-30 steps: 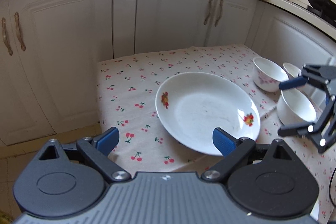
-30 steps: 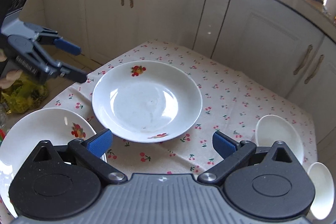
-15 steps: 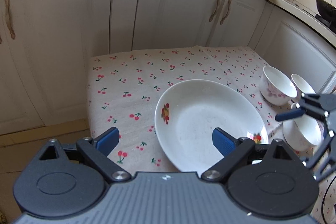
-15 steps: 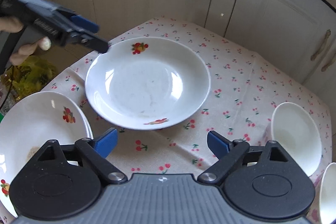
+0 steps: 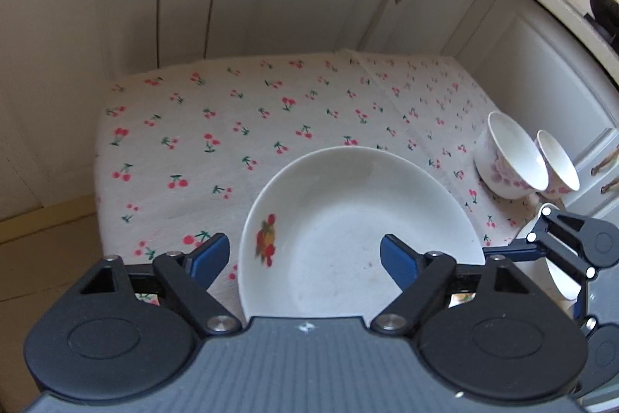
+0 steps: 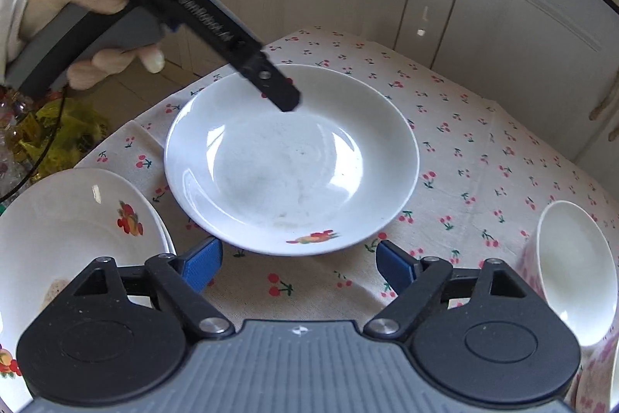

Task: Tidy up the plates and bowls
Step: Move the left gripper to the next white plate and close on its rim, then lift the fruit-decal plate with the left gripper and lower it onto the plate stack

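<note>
Your left tongs [image 5: 303,258] gape open straddling the plate [image 6: 292,157] rim for a pinch; right tongs [image 6: 299,264], open too, wait just short.

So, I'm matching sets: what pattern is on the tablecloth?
Small red cherries on white tablecloth, clearest in the left wrist view.

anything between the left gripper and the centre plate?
Nothing visible. The left gripper is open right over the centre plate; in its own view one blue finger is over the plate and the other is outside the rim. The right gripper hangs open at the opposite rim, clear of that approach.
</note>
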`<state>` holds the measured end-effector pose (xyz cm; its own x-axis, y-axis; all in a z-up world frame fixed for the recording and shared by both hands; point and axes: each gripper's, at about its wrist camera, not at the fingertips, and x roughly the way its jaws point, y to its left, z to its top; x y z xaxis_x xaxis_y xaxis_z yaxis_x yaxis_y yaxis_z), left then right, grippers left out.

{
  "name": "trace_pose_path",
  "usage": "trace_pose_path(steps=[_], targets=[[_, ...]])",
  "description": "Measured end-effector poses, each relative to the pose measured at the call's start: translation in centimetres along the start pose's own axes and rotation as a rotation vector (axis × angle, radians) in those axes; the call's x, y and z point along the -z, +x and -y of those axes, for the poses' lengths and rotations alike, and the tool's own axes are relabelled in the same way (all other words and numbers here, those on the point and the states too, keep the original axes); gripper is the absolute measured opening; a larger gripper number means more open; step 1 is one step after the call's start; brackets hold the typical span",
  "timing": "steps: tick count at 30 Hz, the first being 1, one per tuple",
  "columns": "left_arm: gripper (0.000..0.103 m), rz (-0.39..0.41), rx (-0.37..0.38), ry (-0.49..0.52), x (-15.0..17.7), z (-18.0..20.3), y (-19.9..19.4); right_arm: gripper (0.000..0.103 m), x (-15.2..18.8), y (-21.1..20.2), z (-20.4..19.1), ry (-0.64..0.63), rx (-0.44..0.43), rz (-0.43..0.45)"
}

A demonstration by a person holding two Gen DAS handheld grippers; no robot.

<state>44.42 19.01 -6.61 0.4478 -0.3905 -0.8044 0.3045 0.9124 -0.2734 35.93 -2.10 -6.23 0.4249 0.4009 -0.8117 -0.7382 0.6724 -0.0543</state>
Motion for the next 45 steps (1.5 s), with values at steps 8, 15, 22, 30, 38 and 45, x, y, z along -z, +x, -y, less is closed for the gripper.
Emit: trace_pose_path(steps=[8, 15, 22, 30, 38, 45], targets=[[0.076, -0.153, 0.016, 0.03, -2.7, 0.0, 2.0, 0.09, 0.0, 0.5, -0.1, -0.021, -0.014, 0.01], [0.073, -0.227, -0.006, 0.107, -3.2, 0.9, 3.0, 0.09, 0.0, 0.7, 0.0, -0.027, -0.009, 0.02], [0.073, -0.257, -0.001, 0.131, -3.5, 1.1, 3.7, 0.09, 0.0, 0.9, 0.4, -0.023, -0.028, 0.027], [0.073, -0.255, 0.001, 0.142, -3.6, 1.1, 3.7, 0.09, 0.1, 1.1, 0.2, -0.03, -0.016, 0.032], [0.073, -0.244, 0.004, 0.15, -3.6, 1.2, 3.7, 0.09, 0.2, 1.2, 0.3, -0.012, -0.018, 0.029], [0.073, -0.239, 0.001, 0.157, -3.6, 1.5, 3.8, 0.09, 0.3, 1.1, 0.5, -0.004, -0.015, 0.031]])
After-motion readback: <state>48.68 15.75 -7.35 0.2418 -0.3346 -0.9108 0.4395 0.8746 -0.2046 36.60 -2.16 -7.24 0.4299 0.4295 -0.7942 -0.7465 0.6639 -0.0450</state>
